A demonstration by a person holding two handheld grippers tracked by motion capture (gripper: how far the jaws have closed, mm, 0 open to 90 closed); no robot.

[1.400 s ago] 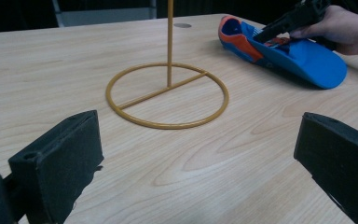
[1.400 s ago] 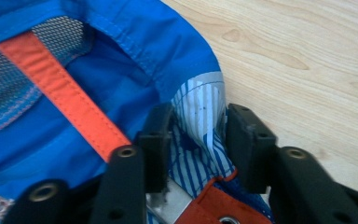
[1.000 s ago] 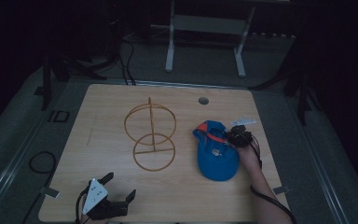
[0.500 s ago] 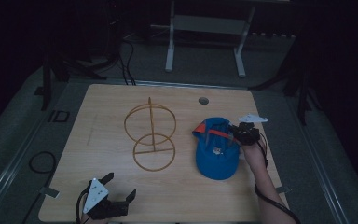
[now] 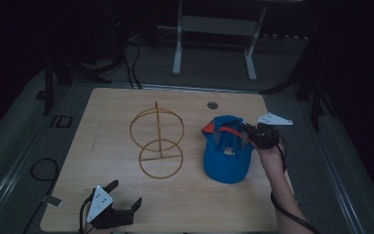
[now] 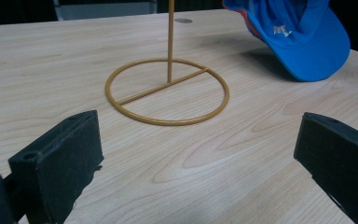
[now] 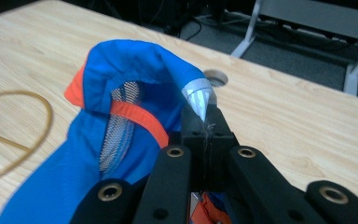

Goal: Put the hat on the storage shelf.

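— Left gripper (image 5: 112, 207) sits at the near left corner of the table (image 5: 107, 107), jaws spread wide with nothing between them. It is in the same spot as a second ago.

— And moving right from there?

— Wire stand (image 5: 158, 141), gold, in the middle of the table: a ring base flat on the wood, a post rising from it, an upright hoop on the post. Unmoved. Nothing hangs on it.

— What has changed, then?

— Blue cap (image 5: 226, 151), right of the stand. A second ago it lay lower and flatter on the wood. Now its back edge is hoisted, and the right gripper (image 5: 253, 134) has climbed with it. In the right gripper view the jaws are clamped tight on the rear rim of the cap (image 7: 135, 79), beside the orange band (image 7: 135, 119).

— Meaning for the job?

— My reading: the pick-up is done and the carry to the stand comes next. The cap still has to travel left and clear the top of the hoop.

— Which way does the cap point?

— Long axis runs far to near, from the gripped rear rim to the brim. The brim points toward the near edge and hangs low, at or just above the wood; I cannot tell whether it touches. The opening faces up and toward the right gripper.
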